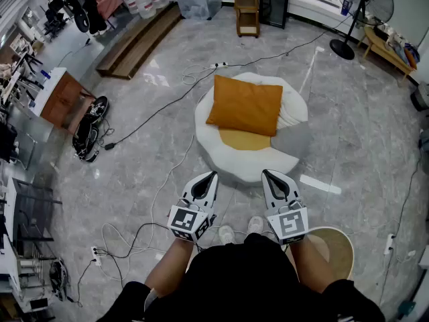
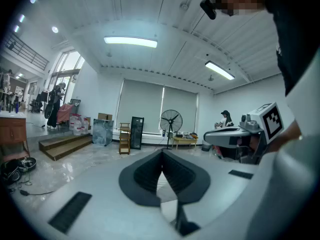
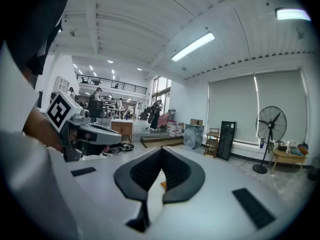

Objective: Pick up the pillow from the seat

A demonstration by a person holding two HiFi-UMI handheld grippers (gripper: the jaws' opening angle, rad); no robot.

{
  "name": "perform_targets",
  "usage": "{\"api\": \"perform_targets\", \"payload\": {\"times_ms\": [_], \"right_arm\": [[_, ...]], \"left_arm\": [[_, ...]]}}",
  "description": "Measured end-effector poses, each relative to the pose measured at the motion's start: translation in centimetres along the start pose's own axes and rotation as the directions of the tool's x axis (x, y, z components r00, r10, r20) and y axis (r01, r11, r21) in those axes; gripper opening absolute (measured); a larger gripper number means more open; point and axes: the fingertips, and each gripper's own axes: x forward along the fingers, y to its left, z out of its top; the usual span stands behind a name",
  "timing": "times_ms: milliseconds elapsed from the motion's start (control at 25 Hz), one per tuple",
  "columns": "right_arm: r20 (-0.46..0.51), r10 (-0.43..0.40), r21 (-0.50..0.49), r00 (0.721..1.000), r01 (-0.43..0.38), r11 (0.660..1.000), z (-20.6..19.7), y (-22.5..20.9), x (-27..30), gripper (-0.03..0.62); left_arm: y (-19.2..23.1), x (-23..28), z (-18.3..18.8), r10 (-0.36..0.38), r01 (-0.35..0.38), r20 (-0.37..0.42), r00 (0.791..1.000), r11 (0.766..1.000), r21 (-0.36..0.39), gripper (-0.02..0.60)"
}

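On one seat (image 1: 209,143), one orange pillow (image 1: 244,104)

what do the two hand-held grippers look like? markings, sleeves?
Left hand-held gripper and right hand-held gripper match: pale grey shells tapering to a point, black ribbed inner faces, black-and-white square-marker cube at the rear. No cables seen. Person wears black; forearms unsleeved.
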Motion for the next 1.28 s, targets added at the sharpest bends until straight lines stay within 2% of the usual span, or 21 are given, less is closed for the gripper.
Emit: {"api": "perform_targets", "payload": {"times_ms": [240,400,520,760,920,1040,1280], "right_arm": [[-0.006,0.003,-0.009,1.0,-0.003,1.0,0.6,1.5,0.8,0.002],[-0.026,-0.041,0.006,0.999,0.042,0.999,-0.3,1.6,0.7,0.002],[0.021,-0.033,0.031,0.999,0.033,0.999,0.5,2.7,0.6,0.005],[0.085,-0.059,0.046,0.995,0.055,0.997,2.3,4.9,0.1,0.005],[0.07,-0.128,0.066,0.989,0.123,0.99,2.6,4.8,0.2,0.005],[0.112,-0.116,0.073,0.987,0.108,0.991,3.2,5.5,0.5,0.006],[0.121,-0.13,0.065,0.984,0.123,0.99,4.0,5.6,1.4,0.006]], "left_arm": [[1.6,-1.5,0.7,0.009,-0.009,0.023,1.0,1.0,0.006,0.011],[2.4,-1.8,0.2,-0.002,0.003,0.025,1.0,1.0,-0.03,0.011],[2.6,-2.3,0.1,-0.012,0.013,0.028,1.0,0.999,-0.034,0.011],[3.6,-4.3,0.9,-0.014,0.013,0.047,0.999,0.999,0.03,0.011],[4.2,-5.4,1.6,-0.02,0.017,0.068,0.997,0.998,0.054,0.011],[4.6,-5.8,2.0,-0.019,0.015,0.081,0.997,0.998,0.058,0.011],[5.7,-5.7,2.5,-0.025,0.019,0.097,0.995,0.998,0.065,0.011]]}}
